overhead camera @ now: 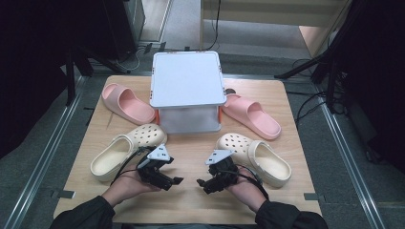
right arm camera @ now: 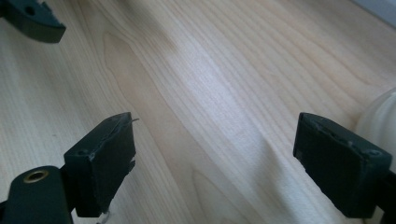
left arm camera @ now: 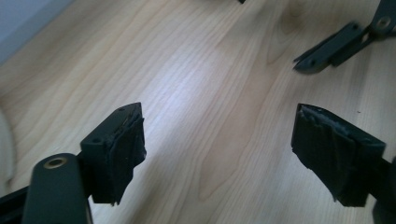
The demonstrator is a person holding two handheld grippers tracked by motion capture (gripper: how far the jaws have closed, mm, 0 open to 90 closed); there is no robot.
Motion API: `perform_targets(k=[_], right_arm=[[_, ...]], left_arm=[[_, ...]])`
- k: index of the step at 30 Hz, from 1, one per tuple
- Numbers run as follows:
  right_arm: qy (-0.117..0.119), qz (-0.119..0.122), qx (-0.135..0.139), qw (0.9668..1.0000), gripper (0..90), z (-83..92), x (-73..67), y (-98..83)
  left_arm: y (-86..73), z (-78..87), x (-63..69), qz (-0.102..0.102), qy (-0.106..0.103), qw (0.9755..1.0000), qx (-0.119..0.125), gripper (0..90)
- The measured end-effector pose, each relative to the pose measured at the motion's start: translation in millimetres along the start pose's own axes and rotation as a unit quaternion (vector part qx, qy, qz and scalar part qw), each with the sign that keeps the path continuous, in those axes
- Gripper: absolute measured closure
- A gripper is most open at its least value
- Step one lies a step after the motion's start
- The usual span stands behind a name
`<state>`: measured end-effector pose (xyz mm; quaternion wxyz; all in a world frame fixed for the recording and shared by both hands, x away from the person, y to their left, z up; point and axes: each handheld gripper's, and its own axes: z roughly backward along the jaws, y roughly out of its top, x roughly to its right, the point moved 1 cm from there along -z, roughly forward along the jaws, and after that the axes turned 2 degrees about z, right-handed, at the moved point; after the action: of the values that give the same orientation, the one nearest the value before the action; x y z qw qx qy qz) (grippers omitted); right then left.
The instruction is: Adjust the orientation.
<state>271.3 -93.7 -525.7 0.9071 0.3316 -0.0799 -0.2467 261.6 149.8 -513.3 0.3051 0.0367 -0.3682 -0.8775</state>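
Left tool (overhead camera: 177, 181) spread, empty, right tool (overhead camera: 201, 183) spread, empty, facing each other above worktop (overhead camera: 191, 152), cream clogs (overhead camera: 125, 148) at 10 and 2 o'clock

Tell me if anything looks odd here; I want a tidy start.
Nothing is spilled or broken. The cream clogs and pink slides lie splayed around the closed white box, not paired. Both grippers are open and empty.

bare wood (overhead camera: 191, 143) between clogs (overhead camera: 126, 150), box (overhead camera: 187, 90) beyond

Lab: tripod legs (overhead camera: 305, 67), cables (overhead camera: 310, 102), metal rails (overhead camera: 356, 167).
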Motion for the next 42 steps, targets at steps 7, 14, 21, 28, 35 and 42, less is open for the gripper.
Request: perform_targets(k=[7, 14, 21, 28, 35, 42], right_arm=[[0.012, 0.023, 0.028, 0.9993, 17.0, 7.3, 7.6, 3.2], [0.022, 0.010, 0.025, 0.9994, 17.6, 9.5, 8.7, 2.1], [0.036, 0.000, 0.017, 0.9992, 16.7, 10.1, 7.3, 3.0], [0.043, -0.026, 0.033, 0.9982, 16.3, 14.4, 10.6, 5.0], [0.051, -0.026, 0.027, 0.9980, 16.2, 13.9, 12.0, 5.7], [0.060, -0.011, 0.021, 0.9979, 16.3, 10.1, 11.7, 8.8]], left_arm=[[4.8, 11.7, -9.7, 0.032, -0.027, 0.9991, 0.008, 38.5], [1.8, 16.2, -13.7, 0.028, -0.012, 0.9995, 0.012, 41.9], [2.7, 20.0, -14.2, 0.019, 0.011, 0.9997, 0.010, 35.9], [1.9, 29.3, -21.8, 0.036, -0.001, 0.9993, -0.004, 41.8], [0.0, 38.4, -25.0, 0.047, 0.000, 0.9989, 0.001, 38.9], [-6.8, 50.6, -27.0, 0.058, 0.015, 0.9982, 0.008, 40.6]])
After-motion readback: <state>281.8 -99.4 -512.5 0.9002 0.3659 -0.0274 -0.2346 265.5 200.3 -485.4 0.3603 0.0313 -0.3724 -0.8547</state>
